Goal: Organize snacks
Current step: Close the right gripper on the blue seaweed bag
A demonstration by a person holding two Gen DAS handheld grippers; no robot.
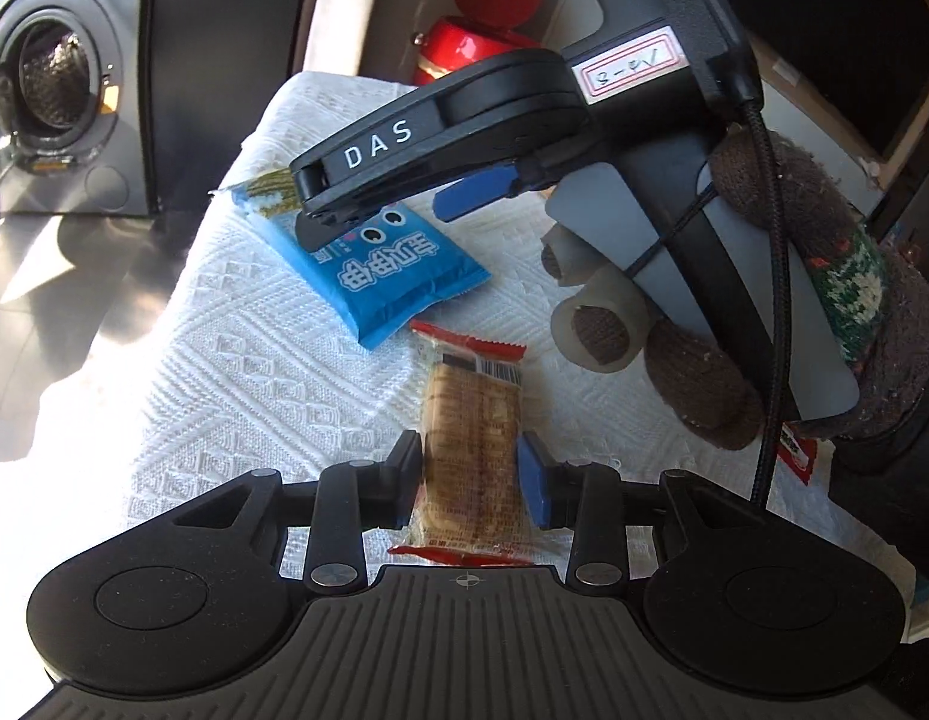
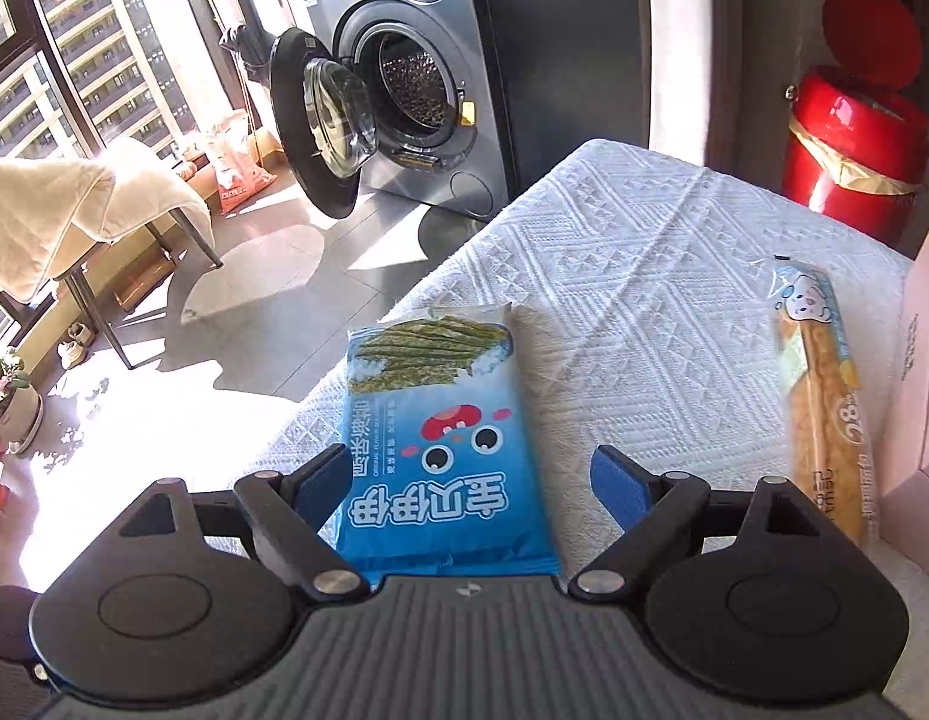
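A clear packet of brown crackers with red ends (image 1: 471,438) sits between the pads of my left gripper (image 1: 469,483), which is shut on its sides just over the white textured cloth (image 1: 242,372). Beyond it a blue seaweed snack packet (image 1: 398,282) lies flat on the cloth. My right gripper (image 1: 392,210), held by a hand in a brown knit glove (image 1: 794,276), hovers over that packet. In the right wrist view the blue packet (image 2: 446,468) lies between the fingers of the right gripper (image 2: 471,483). Its jaws stand wide, the right pad clear of the packet.
A long bread packet (image 2: 824,396) lies on the cloth (image 2: 644,276) at the right, beside a pink box (image 2: 926,420). A red lidded bin (image 2: 854,138) stands past the table's far end. A washing machine (image 2: 404,90) with its door open stands on the floor at the left.
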